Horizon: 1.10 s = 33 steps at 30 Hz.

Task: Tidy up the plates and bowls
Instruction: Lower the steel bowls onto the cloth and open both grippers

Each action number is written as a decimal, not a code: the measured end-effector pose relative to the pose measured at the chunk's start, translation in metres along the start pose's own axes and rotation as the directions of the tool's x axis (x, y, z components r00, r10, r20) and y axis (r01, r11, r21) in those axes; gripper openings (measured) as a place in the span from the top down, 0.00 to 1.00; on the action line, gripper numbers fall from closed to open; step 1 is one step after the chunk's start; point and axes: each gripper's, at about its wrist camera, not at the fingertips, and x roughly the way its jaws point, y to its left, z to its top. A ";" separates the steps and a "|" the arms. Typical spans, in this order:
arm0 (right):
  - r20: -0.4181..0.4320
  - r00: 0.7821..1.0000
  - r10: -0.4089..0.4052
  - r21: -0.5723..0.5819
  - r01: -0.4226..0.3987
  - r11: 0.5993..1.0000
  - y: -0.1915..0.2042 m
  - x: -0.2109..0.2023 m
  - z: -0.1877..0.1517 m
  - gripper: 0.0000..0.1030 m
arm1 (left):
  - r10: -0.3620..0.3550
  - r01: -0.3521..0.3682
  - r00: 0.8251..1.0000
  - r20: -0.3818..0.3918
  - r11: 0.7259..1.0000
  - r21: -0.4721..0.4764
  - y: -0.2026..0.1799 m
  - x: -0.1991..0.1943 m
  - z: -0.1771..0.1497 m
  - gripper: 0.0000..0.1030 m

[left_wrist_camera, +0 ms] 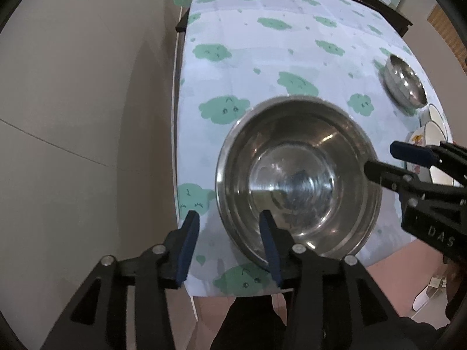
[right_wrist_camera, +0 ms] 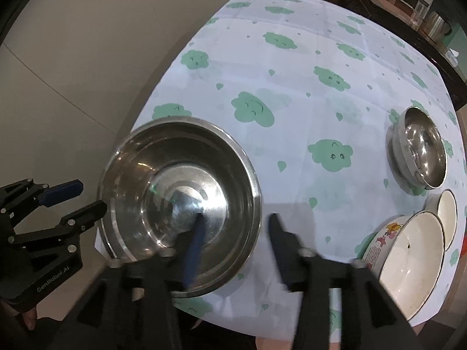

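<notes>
Barely begun: large round steel bowl (right_wrist_camera: 181, 204) straddled at its rim by released right gripper (right_wrist_camera: 236, 248); left gripper (left_wrist_camera: 230, 245) released too. Small steel bowl (right_wrist_camera: 420, 151) and white ceramic bowls (right_wrist_camera: 411, 262) unstacked on bench (right_wrist_camera: 292, 73).

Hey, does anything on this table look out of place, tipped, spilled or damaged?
Nothing is spilled or visibly broken. The big steel bowl sits close to the near table edge, with both open grippers straddling its rim. The small steel bowl seems to lean slightly, and the cartoon-printed white bowl rests against another white bowl.
</notes>
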 end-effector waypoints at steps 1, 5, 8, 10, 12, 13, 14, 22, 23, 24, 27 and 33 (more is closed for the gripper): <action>0.006 1.000 -0.001 0.003 0.001 1.000 0.000 -0.003 -0.001 0.50 | -0.002 0.002 1.000 0.007 1.000 0.004 0.000 -0.002 0.000 0.58; 0.022 0.999 -0.025 0.021 0.025 0.999 0.000 -0.011 -0.006 0.50 | -0.004 0.004 0.999 0.034 1.000 0.022 -0.001 -0.009 0.003 0.49; 0.025 0.999 -0.043 0.046 0.041 0.998 -0.004 -0.016 -0.013 0.50 | -0.021 0.019 0.999 0.050 0.999 0.035 -0.005 -0.014 0.006 0.47; 0.034 0.998 -0.059 0.069 0.057 0.996 -0.009 -0.022 -0.019 0.50 | -0.033 0.030 0.998 0.059 0.998 0.052 -0.010 -0.016 0.008 0.47; 0.041 0.997 -0.070 0.083 0.066 0.994 -0.014 -0.026 -0.024 0.50 | -0.048 0.044 0.997 0.065 0.997 0.063 -0.017 -0.018 0.011 0.47; 0.045 0.996 -0.075 0.090 0.071 0.993 -0.018 -0.029 -0.027 0.50 | -0.054 0.050 0.996 0.066 0.996 0.071 -0.022 -0.019 0.014 0.47; 0.049 0.996 -0.081 0.099 0.076 0.992 -0.023 -0.030 -0.029 0.50 | -0.056 0.051 0.996 0.068 0.996 0.078 -0.026 -0.020 0.016 0.47; 0.095 0.993 -0.077 0.162 0.061 0.985 -0.072 -0.037 -0.026 0.50 | -0.043 0.033 0.996 0.077 0.991 0.131 -0.074 -0.022 0.045 0.47; 0.096 0.992 -0.077 0.166 0.060 0.984 -0.078 -0.038 -0.026 0.50 | -0.048 0.038 0.996 0.074 0.990 0.132 -0.079 -0.022 0.048 0.47; 0.097 0.993 -0.074 0.170 0.057 0.984 -0.085 -0.039 -0.026 0.50 | -0.050 0.040 0.996 0.073 0.990 0.139 -0.087 -0.022 0.052 0.47; 0.109 0.991 -0.075 0.187 0.054 0.981 -0.110 -0.044 -0.026 0.50 | -0.039 0.028 0.997 0.068 0.986 0.164 -0.115 -0.020 0.065 0.47; 0.108 0.991 -0.080 0.225 0.054 0.973 -0.167 -0.046 -0.026 0.50 | -0.045 0.034 0.998 0.052 0.982 0.187 -0.167 -0.011 0.088 0.45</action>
